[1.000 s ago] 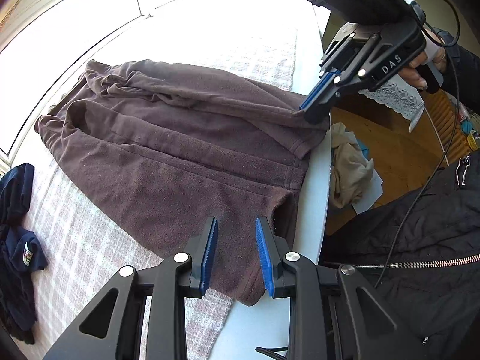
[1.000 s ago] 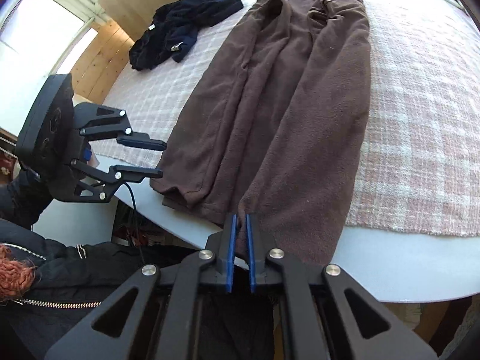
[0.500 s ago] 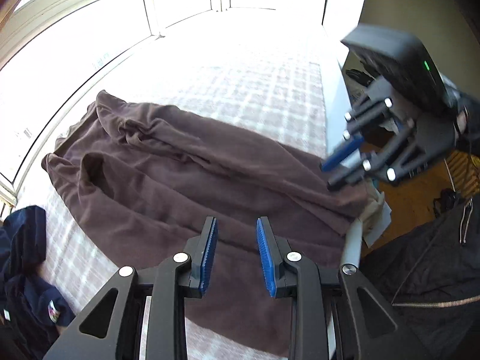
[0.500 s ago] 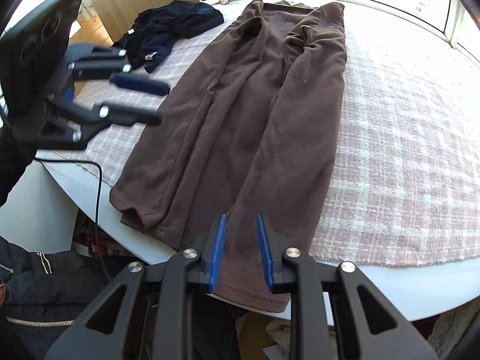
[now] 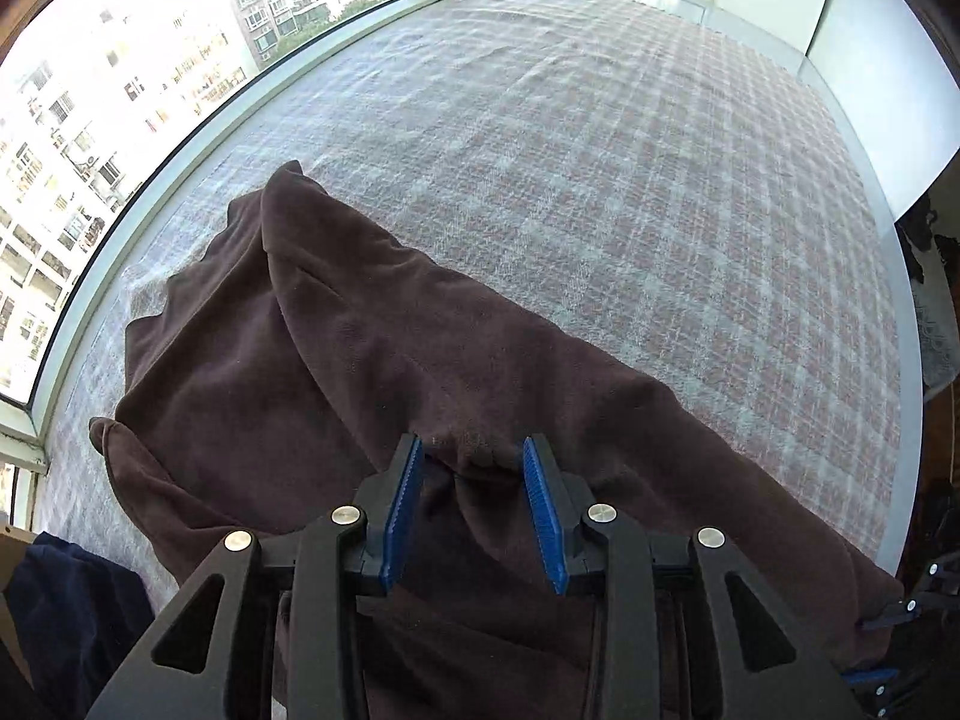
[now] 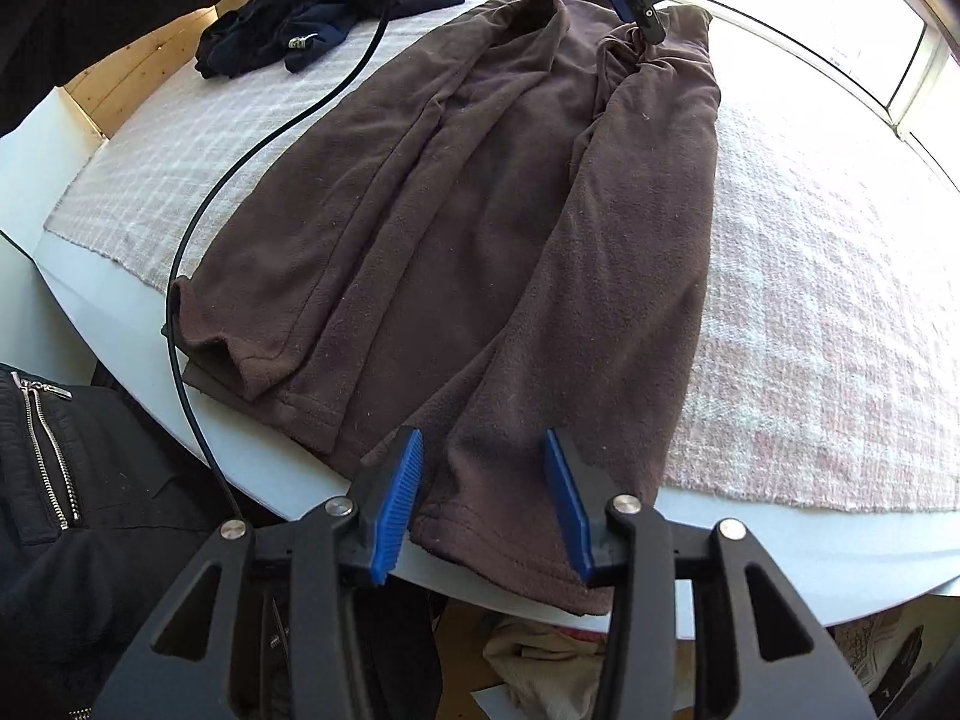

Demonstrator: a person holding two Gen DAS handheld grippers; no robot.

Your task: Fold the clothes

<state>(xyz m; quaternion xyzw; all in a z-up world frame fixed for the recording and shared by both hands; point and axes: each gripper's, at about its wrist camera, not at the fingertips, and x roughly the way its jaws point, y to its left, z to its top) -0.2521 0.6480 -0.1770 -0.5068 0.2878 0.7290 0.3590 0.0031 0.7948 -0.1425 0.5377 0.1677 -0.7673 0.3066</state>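
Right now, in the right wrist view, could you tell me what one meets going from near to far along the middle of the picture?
Right claw → hem of the brown garment over the table edge → the garment's long body → left claw at its far end.

The brown garment (image 6: 480, 228) is a soft, matt fleece with a faintly napped, linty surface. Under it the checked cloth (image 5: 630, 192) looks coarsely woven and rough. The table (image 6: 810, 558) edge is smooth, pale and slightly sheeny, possibly laminate. The right gripper (image 6: 486, 504) has matt black plastic arms, ridged blue pads and shiny metal screw heads. A glossy black cable (image 6: 198, 228) crosses the cloth
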